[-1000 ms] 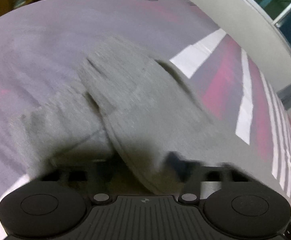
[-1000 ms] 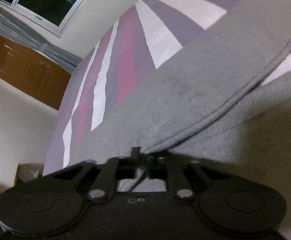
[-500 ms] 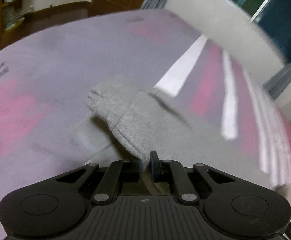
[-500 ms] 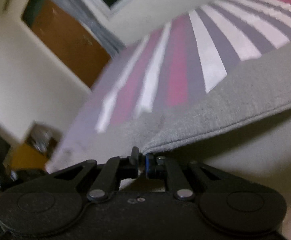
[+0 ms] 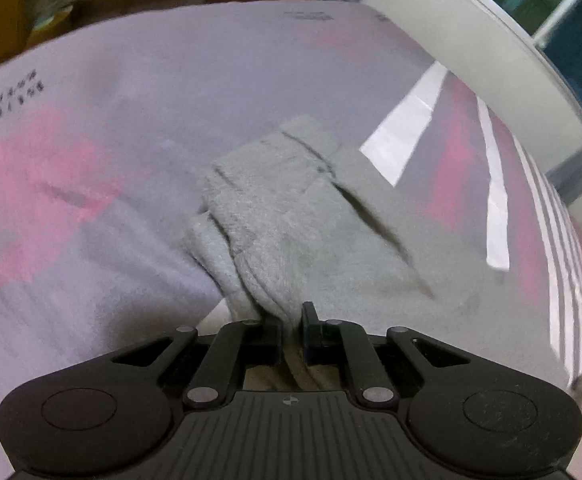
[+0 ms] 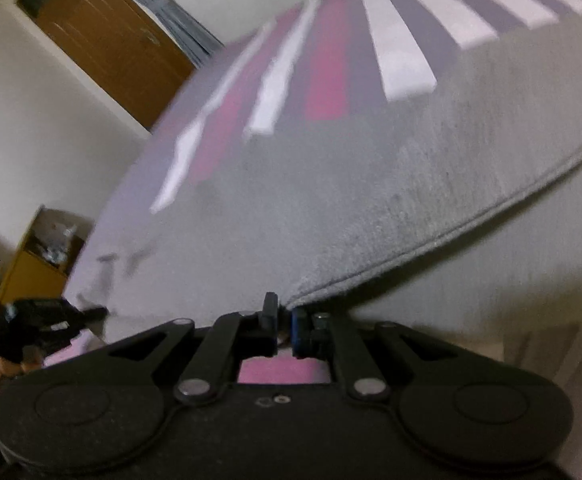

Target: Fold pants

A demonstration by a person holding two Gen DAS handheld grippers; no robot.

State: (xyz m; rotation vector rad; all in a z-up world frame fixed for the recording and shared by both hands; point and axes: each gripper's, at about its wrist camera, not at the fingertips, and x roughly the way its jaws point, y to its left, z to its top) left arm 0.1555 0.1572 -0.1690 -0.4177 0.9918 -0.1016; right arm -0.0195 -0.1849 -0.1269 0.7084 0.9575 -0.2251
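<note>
We've got the L gripper (image 5: 291, 320) clamped on a bunched fold of the grey pants (image 5: 291, 216). R gripper (image 6: 285, 316) pinches their hem edge (image 6: 431, 246); pants lie across the striped bed (image 6: 403, 60).

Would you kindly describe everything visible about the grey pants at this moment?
The grey pants look like soft, fleecy knit fabric. They lie on a bedspread striped purple, pink and white. In the left wrist view a ribbed cuff end is doubled over in thick layers, and the left gripper is shut on that bunched fabric. In the right wrist view a stitched edge is lifted off the bedspread, pinched at its corner by the right gripper. Both views are somewhat blurred.
</note>
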